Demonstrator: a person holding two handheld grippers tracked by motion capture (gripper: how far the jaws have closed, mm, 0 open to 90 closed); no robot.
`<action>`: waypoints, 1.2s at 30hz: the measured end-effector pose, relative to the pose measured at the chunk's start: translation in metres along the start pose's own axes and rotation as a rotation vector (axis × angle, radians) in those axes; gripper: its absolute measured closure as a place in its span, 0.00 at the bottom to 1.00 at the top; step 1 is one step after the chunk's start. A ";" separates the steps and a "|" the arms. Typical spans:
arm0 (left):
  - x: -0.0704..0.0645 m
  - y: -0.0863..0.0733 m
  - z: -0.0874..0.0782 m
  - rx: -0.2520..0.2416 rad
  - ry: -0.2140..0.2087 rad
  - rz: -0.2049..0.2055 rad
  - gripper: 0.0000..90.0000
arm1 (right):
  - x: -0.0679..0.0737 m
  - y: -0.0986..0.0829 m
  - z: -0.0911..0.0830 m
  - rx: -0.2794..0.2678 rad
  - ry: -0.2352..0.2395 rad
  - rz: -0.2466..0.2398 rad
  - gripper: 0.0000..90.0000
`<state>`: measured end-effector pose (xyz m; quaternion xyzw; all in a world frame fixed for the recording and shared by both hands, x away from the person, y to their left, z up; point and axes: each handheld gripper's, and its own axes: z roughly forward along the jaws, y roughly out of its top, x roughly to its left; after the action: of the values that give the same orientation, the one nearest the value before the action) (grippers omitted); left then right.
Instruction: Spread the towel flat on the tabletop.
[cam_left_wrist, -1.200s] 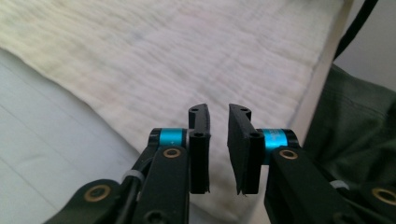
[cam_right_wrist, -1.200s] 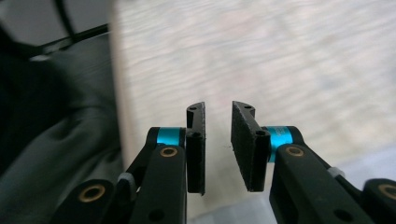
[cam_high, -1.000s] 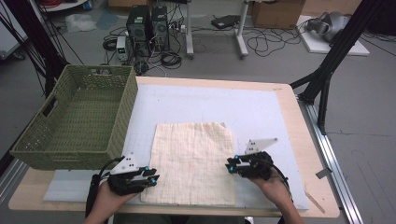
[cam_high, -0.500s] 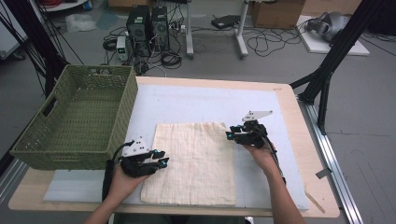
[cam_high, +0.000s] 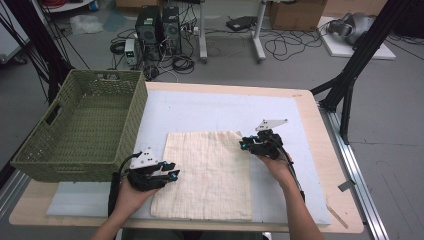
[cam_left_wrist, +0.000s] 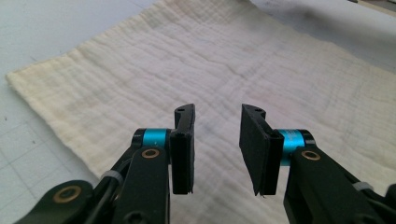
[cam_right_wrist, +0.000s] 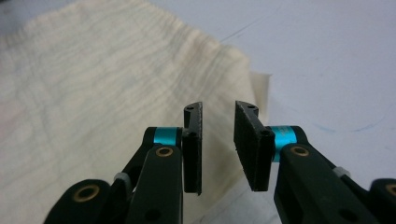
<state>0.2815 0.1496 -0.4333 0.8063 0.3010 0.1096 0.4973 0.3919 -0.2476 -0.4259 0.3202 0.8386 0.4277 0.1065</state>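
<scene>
A cream cloth lies flat on the pale blue mat. My left gripper hovers at the cloth's left edge, open, with nothing between its jaws; the left gripper view has the cloth spread ahead of the left gripper. At the cloth's far right corner is my right gripper, open too. In the right gripper view the cloth's corner lies under and ahead of the right gripper, with a small folded flap beside it.
A green woven basket stands at the table's left, close to my left hand. The wooden table edge runs along the right. Computers and cables lie on the floor beyond the table.
Both grippers have moved forward from the table's near edge. The right one went up the cloth's right edge to its far corner; the left one shifted slightly up along the left edge.
</scene>
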 end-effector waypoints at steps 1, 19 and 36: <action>0.001 0.000 0.000 -0.001 0.003 0.002 0.72 | -0.002 0.001 0.000 0.007 -0.003 0.013 0.74; 0.011 0.000 0.007 0.015 0.012 -0.008 0.71 | -0.001 0.015 0.010 0.035 0.021 -0.042 0.83; 0.012 -0.001 0.007 0.014 0.006 -0.011 0.70 | -0.012 0.013 0.016 0.053 -0.018 -0.023 0.97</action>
<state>0.2941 0.1519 -0.4385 0.8077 0.3077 0.1071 0.4915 0.4141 -0.2396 -0.4267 0.3170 0.8523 0.4011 0.1105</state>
